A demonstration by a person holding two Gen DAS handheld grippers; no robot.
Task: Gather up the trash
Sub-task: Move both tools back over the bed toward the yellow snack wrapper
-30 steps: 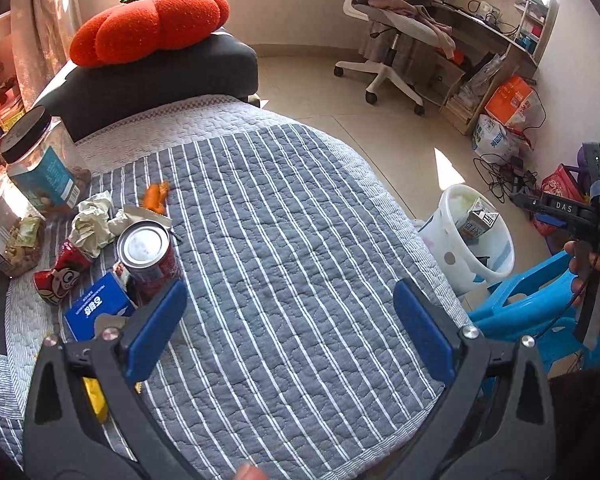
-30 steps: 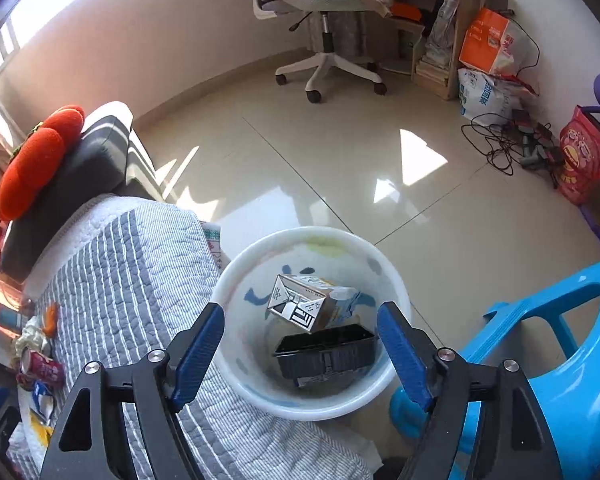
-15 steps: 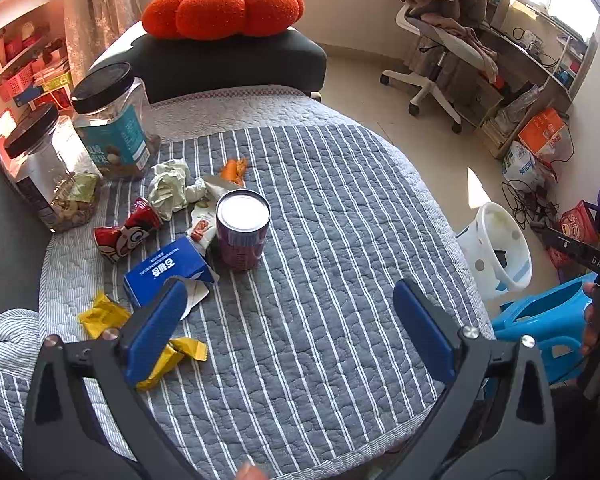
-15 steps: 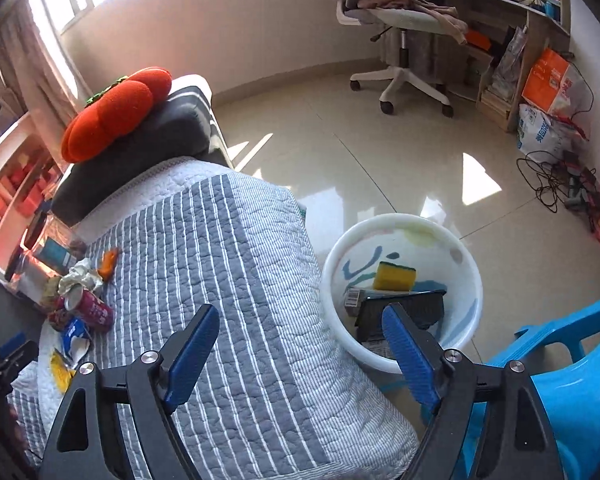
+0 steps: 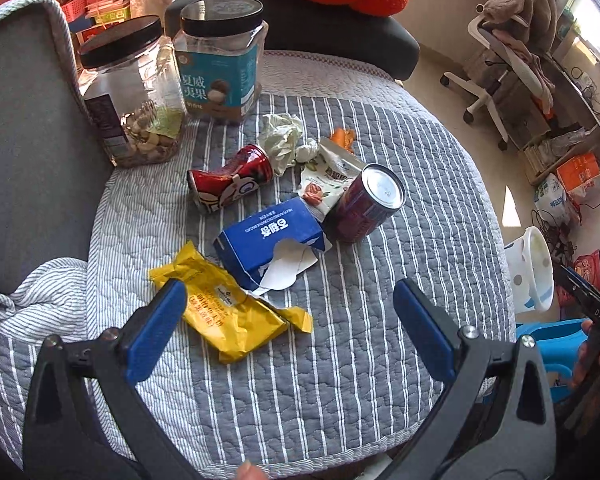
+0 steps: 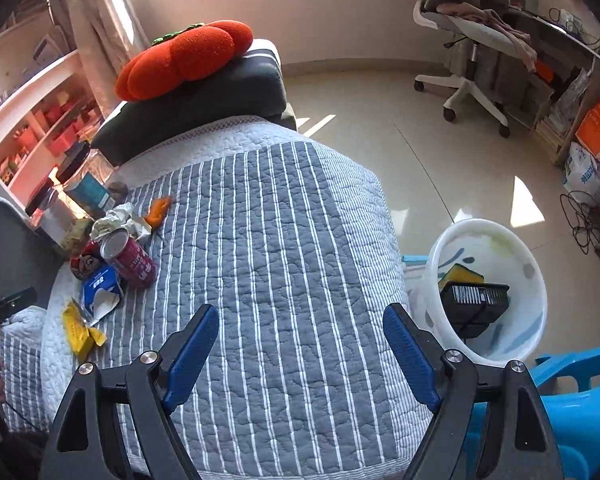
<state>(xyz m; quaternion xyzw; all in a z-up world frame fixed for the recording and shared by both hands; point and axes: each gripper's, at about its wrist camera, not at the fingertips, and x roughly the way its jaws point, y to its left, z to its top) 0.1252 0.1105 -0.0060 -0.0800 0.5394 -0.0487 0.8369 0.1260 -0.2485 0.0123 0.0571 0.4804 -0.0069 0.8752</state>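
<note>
On the striped quilt [image 5: 380, 380]: yellow wrapper [image 5: 227, 312], torn blue carton [image 5: 267, 240], maroon can [image 5: 366, 208], jar [image 5: 219, 64] labelled "夏威夷果". Left gripper [image 5: 287, 320] and right gripper [image 6: 300, 344] both spread wide, empty. White bin [image 6: 532, 280] on floor beside the quilt.

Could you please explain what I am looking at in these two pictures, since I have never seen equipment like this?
There is no robot here. A person holds a hand-operated gripper in each hand, and each has a wide-angle camera looking along its two blue-padded fingers. One picture comes from the left gripper, the other from the right gripper. Both grippers are open and hold nothing.

Below them is a striped quilt with rubbish on it: a yellow wrapper, a torn blue carton, a standing can, a crushed red can, a snack packet and crumpled paper. Two lidded jars stand behind.

On the floor beside the quilt stands a white bin, already holding a black tray and something yellow.
</note>
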